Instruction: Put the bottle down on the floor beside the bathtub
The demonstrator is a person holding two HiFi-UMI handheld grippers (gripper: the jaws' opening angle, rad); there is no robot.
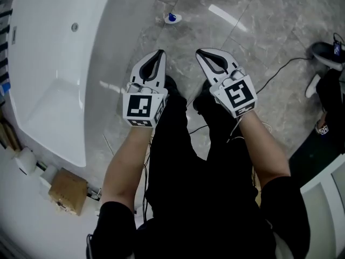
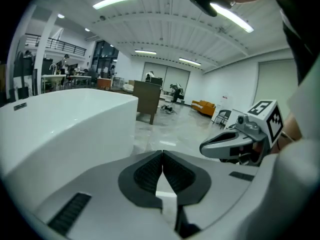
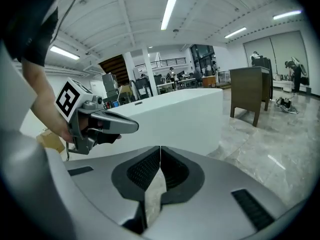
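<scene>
Left gripper (image 1: 159, 53) and right gripper (image 1: 201, 53) hover empty, jaws pressed together. Blue-capped bottle (image 1: 172, 18) stands on the floor (image 1: 259, 31) beside the bathtub (image 1: 102, 58); likely light, slick, best pinched around its body.

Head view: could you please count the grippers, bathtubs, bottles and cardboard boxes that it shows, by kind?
grippers: 2 (left gripper, right gripper, both shut and empty)
bathtub: 1
bottle: 1
cardboard box: 1
total: 5
</scene>
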